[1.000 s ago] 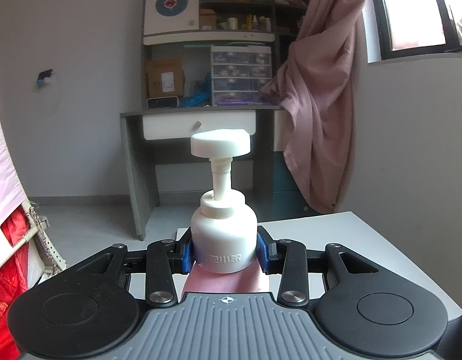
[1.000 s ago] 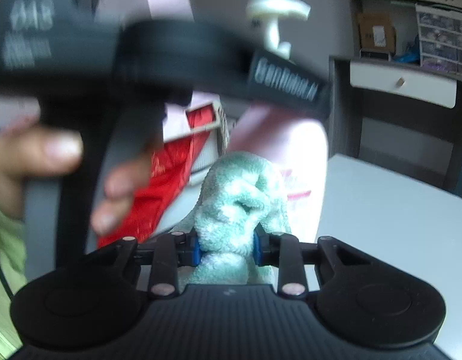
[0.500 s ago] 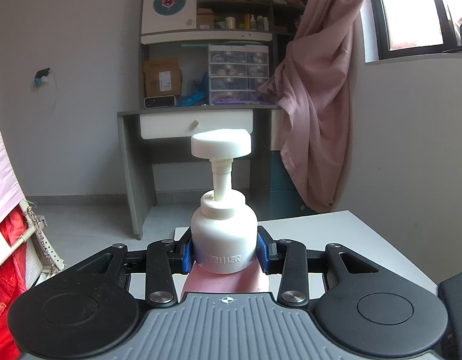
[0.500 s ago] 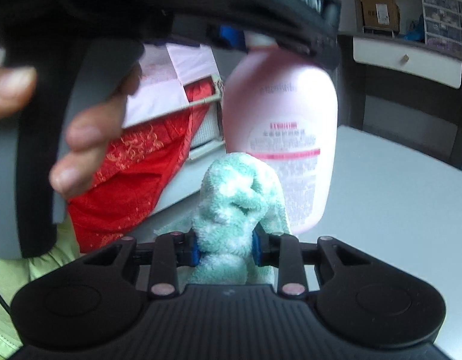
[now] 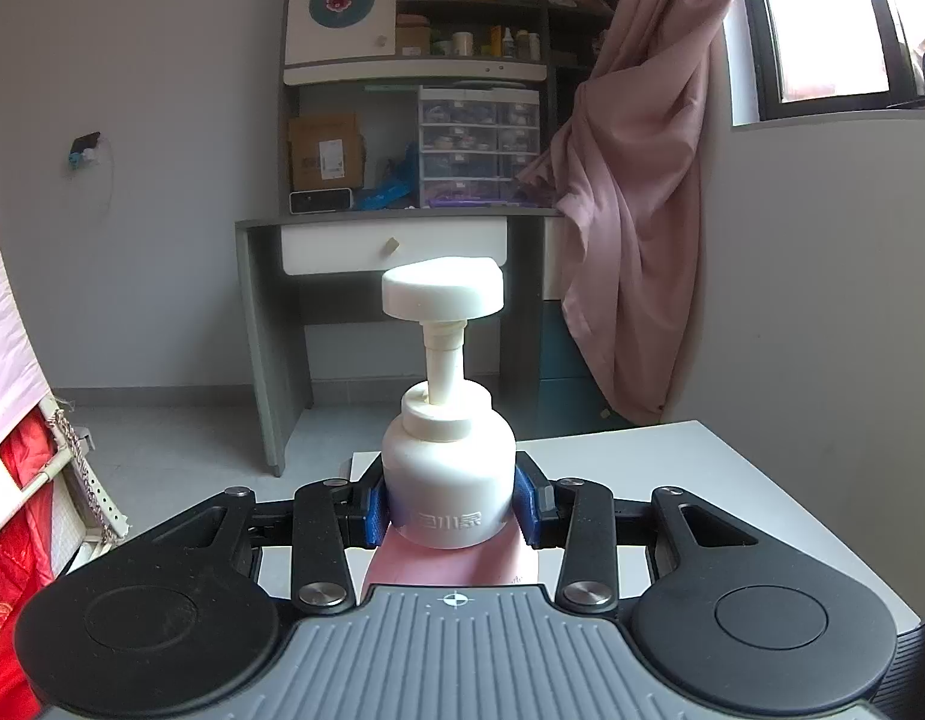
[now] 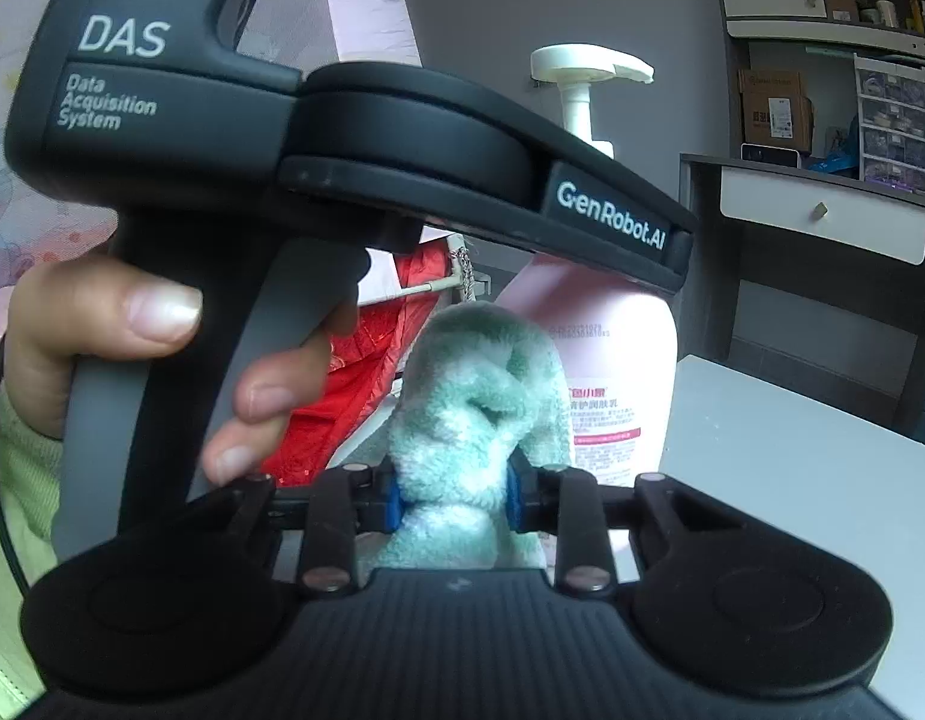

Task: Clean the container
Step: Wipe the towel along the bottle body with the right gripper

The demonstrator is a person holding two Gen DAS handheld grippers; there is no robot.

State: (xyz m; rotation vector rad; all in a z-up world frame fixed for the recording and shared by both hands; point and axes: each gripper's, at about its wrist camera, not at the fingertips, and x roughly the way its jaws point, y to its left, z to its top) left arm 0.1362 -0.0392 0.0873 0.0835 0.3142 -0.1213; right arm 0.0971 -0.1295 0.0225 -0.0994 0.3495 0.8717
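Left wrist view: left tongs [image 5: 452, 501] pinching pump bottle [image 5: 449, 480] at white collar, blue pads touching both sides; bottle upright, pink body below, over near edge of white counter [image 5: 672, 480]. Grey desk [image 5: 372, 228] well beyond bottle.

Right wrist view: right tongs [image 6: 452, 495] clamped on bunched green cloth [image 6: 474, 408], cloth just in front of pink bottle [image 6: 612, 372], contact unclear. Left tongs' black handle [image 6: 222, 150] held by hand [image 6: 102, 324], left of bottle.
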